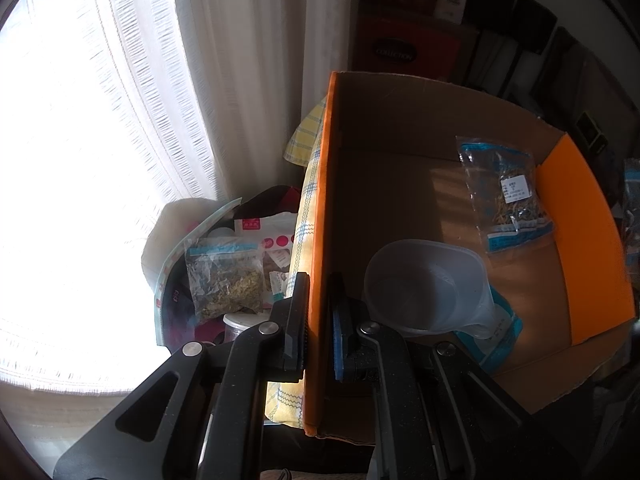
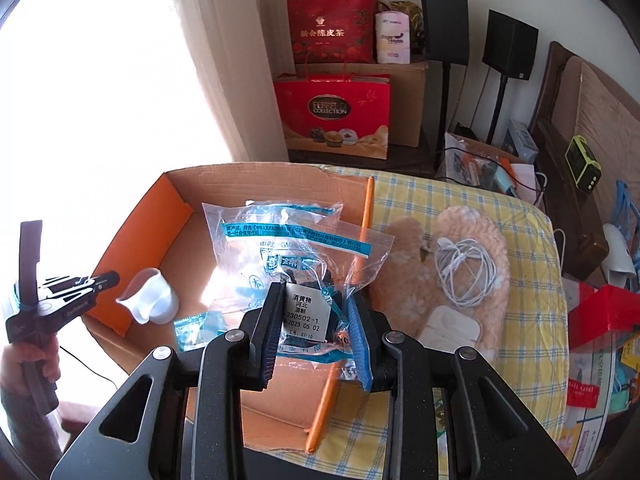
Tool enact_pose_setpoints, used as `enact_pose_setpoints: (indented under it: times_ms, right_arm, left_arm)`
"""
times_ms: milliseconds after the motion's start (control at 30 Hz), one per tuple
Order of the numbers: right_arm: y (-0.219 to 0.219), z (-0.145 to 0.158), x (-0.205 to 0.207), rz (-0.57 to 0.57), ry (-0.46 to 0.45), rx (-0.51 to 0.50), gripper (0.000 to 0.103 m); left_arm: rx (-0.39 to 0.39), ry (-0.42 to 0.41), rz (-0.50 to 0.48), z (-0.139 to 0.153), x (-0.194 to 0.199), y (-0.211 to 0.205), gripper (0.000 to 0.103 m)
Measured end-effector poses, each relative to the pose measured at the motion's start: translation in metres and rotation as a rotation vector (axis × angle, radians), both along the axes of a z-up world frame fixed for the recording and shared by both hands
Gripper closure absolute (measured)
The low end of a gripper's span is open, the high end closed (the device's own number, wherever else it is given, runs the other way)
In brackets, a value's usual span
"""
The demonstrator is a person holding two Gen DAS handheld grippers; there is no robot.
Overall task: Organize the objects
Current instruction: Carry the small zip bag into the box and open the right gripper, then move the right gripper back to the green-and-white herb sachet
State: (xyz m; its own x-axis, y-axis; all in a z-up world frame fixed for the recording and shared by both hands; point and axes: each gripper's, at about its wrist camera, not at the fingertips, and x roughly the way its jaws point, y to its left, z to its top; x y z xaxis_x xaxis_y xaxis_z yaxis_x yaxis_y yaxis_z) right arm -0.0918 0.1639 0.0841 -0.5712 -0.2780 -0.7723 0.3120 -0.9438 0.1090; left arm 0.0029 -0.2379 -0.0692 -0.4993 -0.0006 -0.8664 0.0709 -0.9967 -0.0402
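Note:
A cardboard box with orange flaps (image 1: 400, 152) (image 2: 176, 216) stands open on a yellow checked cloth. My left gripper (image 1: 319, 320) is shut on the box's orange side wall (image 1: 318, 240); it also shows in the right wrist view (image 2: 60, 292). My right gripper (image 2: 314, 328) is shut on a clear plastic bag with blue print and a white label (image 2: 296, 248), held over the box. Inside the box lie a translucent plastic cup (image 1: 424, 284) (image 2: 150, 296) and another bag of dried herbs (image 1: 506, 192).
Fluffy slippers (image 2: 460, 264) with a white cable (image 2: 464, 268) lie on the cloth (image 2: 528, 280) right of the box. Red gift boxes (image 2: 332, 112) stand behind. A bag of herbs (image 1: 226, 276) and other packets sit left of the box by the curtain (image 1: 240, 80).

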Motion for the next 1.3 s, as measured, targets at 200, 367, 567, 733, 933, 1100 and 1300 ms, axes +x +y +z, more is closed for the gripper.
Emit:
enact_pose_setpoints:
  times_ms: [200, 367, 567, 733, 933, 1100, 1300]
  right_arm:
    - [-0.023, -0.014, -0.002, 0.029, -0.025, -0.003, 0.072]
    - [-0.029, -0.022, -0.007, 0.02, -0.04, -0.004, 0.066]
    - [-0.025, -0.018, -0.004, 0.017, -0.026, -0.004, 0.064]
    - [-0.016, -0.006, 0.001, 0.005, 0.01, 0.013, 0.059]
    - [0.007, 0.001, 0.007, -0.032, 0.033, 0.039, 0.055]
    - [0.037, -0.001, 0.01, -0.081, 0.027, 0.048, 0.05]
    - [0.085, -0.01, 0.013, -0.17, 0.009, 0.051, 0.046]
  left_arm:
    - [0.002, -0.001, 0.0, 0.0, 0.0, 0.0, 0.094]
    - [0.002, -0.001, 0.001, 0.001, 0.0, 0.0, 0.094]
    - [0.001, -0.002, 0.001, 0.001, 0.001, 0.0, 0.094]
    - [0.0, -0.002, 0.001, 0.001, 0.001, 0.0, 0.094]
    - [-0.004, -0.003, -0.002, 0.001, 0.001, -0.001, 0.094]
    - [-0.01, -0.004, -0.002, 0.001, 0.002, -0.001, 0.094]
    - [-0.006, -0.005, 0.0, 0.002, 0.003, -0.002, 0.094]
